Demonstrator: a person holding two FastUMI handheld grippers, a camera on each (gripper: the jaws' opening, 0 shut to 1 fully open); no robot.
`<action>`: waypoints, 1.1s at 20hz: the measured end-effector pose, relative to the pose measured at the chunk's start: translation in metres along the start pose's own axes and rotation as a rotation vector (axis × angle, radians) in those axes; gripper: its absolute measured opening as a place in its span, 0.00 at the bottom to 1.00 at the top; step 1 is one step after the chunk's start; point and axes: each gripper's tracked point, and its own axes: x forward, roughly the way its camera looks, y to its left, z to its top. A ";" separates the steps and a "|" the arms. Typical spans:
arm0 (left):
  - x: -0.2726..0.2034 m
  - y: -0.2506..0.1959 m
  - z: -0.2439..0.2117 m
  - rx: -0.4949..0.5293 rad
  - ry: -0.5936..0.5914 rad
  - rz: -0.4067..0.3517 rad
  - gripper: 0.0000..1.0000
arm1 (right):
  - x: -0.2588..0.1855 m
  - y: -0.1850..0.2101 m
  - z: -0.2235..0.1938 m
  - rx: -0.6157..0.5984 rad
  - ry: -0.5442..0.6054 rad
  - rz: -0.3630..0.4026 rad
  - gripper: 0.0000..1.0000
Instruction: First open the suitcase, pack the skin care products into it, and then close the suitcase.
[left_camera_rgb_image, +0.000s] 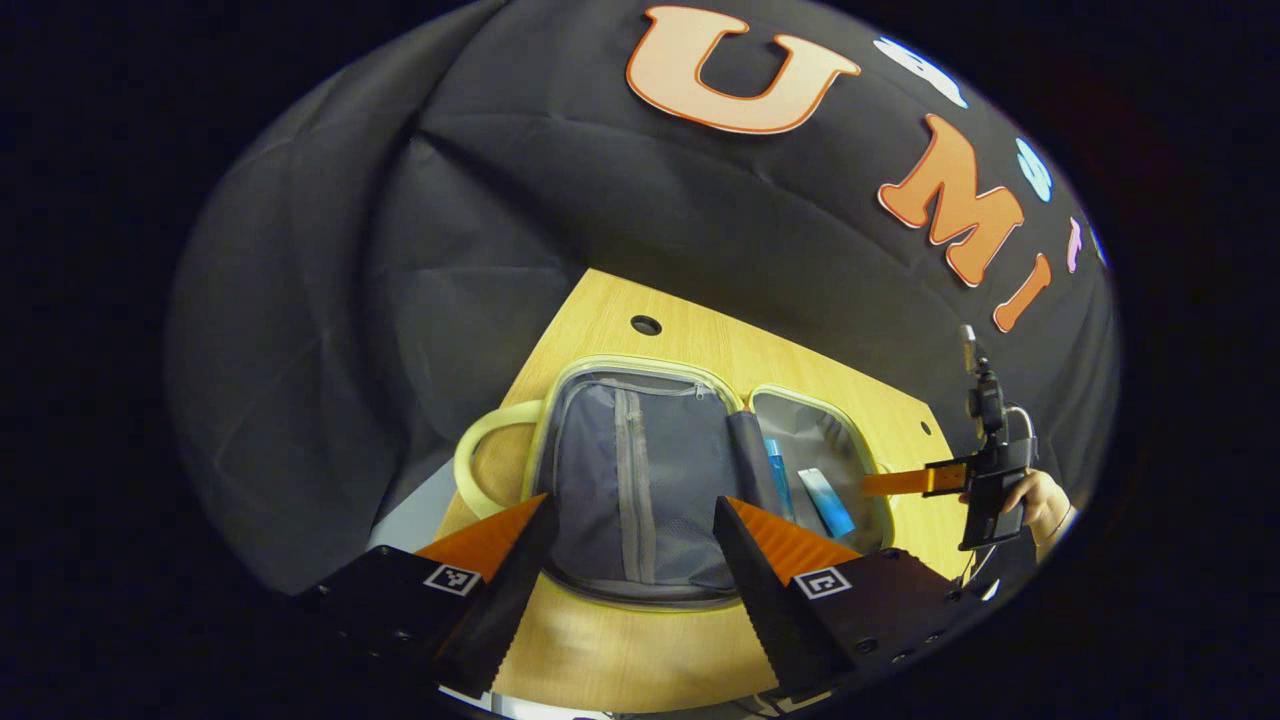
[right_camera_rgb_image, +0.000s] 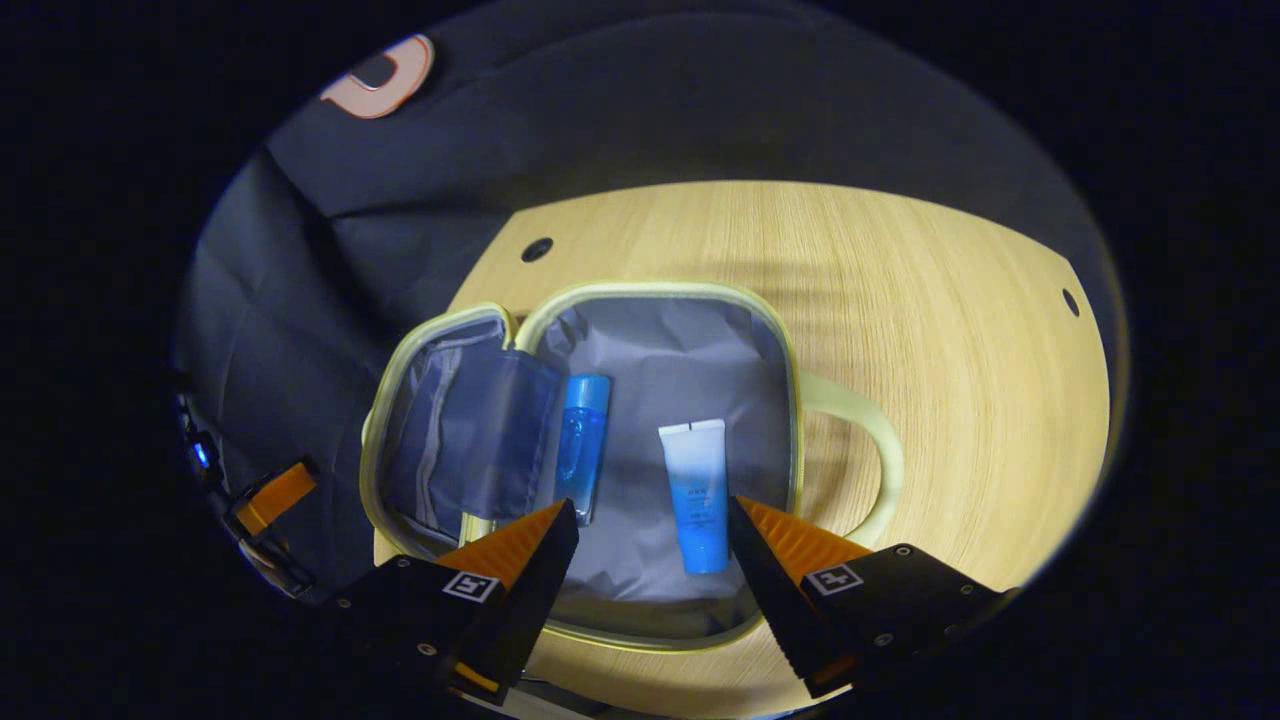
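In the left gripper view the left gripper (left_camera_rgb_image: 632, 510) sits nearest, its fingers (left_camera_rgb_image: 500, 540) spread wide with nothing between them, poised above the near edge of the open suitcase (left_camera_rgb_image: 640, 480). Past the fingers the suitcase lies flat on the wooden table (left_camera_rgb_image: 620, 640), both halves spread open side by side, with a pale yellow-green rim and a looped handle (left_camera_rgb_image: 480, 455) sticking out on the side of the nearer half. That nearer half has a grey lining with a zipped mesh pocket; the farther half holds a blue bottle (left_camera_rgb_image: 778, 475) and a white-and-blue tube (left_camera_rgb_image: 826, 500), lying side by side but apart. Beyond the far half the right gripper (left_camera_rgb_image: 900, 482) shows with a hand (left_camera_rgb_image: 1040, 505) holding it; one finger reaches over the suitcase rim. In the right gripper view the right gripper (right_camera_rgb_image: 652, 525) has its fingers (right_camera_rgb_image: 790, 545) wide apart and holding nothing, hovering over the near rim of the grey-lined half. Just beyond them the tube (right_camera_rgb_image: 695, 495) lies near the middle of that half and the bottle (right_camera_rgb_image: 580, 445) lies beside the hinge fold, neither touching a finger. The other half of the suitcase (right_camera_rgb_image: 450, 430) lies open on the far side of the fold, and the left gripper (right_camera_rgb_image: 275, 500) shows dimly at that edge of the table (right_camera_rgb_image: 950, 350). The booth's black cloth wall (right_camera_rgb_image: 600, 130) closes off the far side.
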 end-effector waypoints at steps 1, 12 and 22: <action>0.002 0.010 0.002 -0.006 -0.005 0.005 0.97 | -0.007 0.001 0.008 -0.020 -0.058 -0.001 0.95; 0.072 0.117 -0.009 -0.299 -0.008 -0.069 0.97 | -0.059 -0.004 0.018 -0.012 -0.207 0.002 0.96; 0.120 0.133 -0.021 -0.548 -0.025 -0.113 0.83 | -0.057 -0.019 0.015 0.078 -0.194 -0.011 0.95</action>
